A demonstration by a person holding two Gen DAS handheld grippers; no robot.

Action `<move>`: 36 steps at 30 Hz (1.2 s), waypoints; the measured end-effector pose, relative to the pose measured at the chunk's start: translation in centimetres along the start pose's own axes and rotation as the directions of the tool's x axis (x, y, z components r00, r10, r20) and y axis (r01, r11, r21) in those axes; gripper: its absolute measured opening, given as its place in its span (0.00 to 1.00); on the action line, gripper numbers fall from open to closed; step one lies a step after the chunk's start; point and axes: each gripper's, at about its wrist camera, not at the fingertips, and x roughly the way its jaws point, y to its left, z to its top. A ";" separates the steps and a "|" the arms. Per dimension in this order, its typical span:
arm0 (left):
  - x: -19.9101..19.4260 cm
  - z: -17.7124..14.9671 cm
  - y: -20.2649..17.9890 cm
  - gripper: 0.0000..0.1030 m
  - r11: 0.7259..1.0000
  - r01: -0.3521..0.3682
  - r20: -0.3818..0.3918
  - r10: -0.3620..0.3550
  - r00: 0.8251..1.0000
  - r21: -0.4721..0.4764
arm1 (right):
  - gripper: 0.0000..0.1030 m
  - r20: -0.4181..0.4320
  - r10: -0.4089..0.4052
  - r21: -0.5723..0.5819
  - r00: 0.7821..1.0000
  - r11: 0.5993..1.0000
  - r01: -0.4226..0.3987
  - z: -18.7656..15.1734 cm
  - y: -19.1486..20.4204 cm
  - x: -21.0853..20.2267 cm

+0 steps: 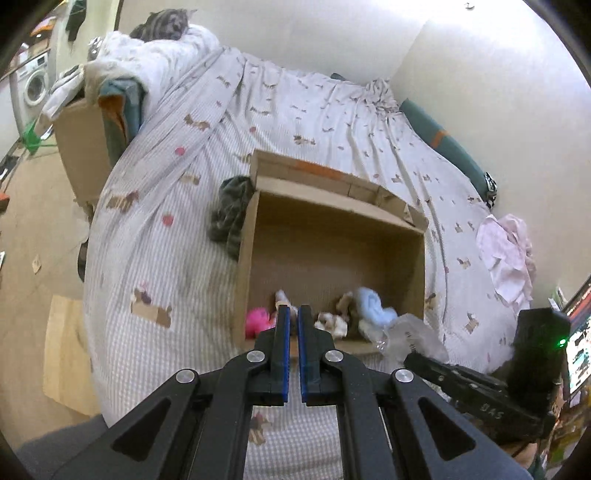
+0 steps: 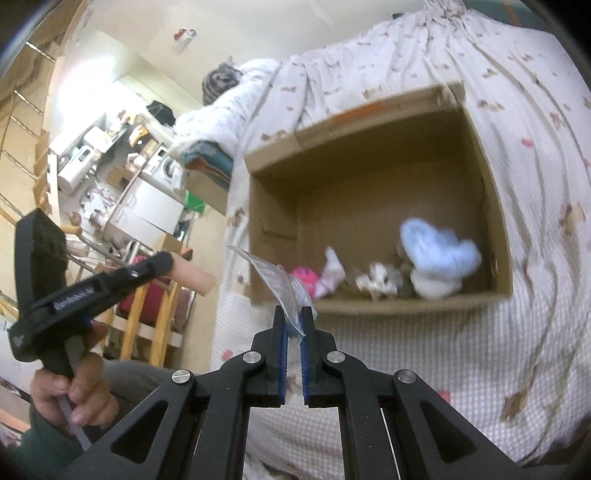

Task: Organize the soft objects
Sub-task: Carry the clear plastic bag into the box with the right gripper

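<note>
An open cardboard box (image 1: 332, 243) (image 2: 369, 206) lies on the bed. Inside, along its near wall, lie a pink plush (image 1: 256, 321) (image 2: 304, 278), a white-and-brown plush (image 1: 330, 322) (image 2: 380, 280) and a light blue and white soft toy (image 1: 373, 304) (image 2: 436, 254). My left gripper (image 1: 291, 310) is shut and empty, just above the box's near edge. My right gripper (image 2: 291, 317) is shut on a clear plastic bag (image 2: 280, 280) (image 1: 410, 334), held at the box's near left corner.
A dark green garment (image 1: 231, 214) lies left of the box. Pink and white clothes (image 1: 506, 254) lie at the bed's right edge. A cat (image 1: 166, 24) sits on a duvet at the far end. Another cardboard box (image 1: 83, 147) stands beside the bed.
</note>
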 end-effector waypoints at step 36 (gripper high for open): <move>14.6 -1.2 -2.9 0.04 0.945 -0.205 -0.007 0.214 0.977 0.255 | 0.07 -0.169 -0.159 0.025 0.973 0.986 0.166 4.0 -6.5 10.9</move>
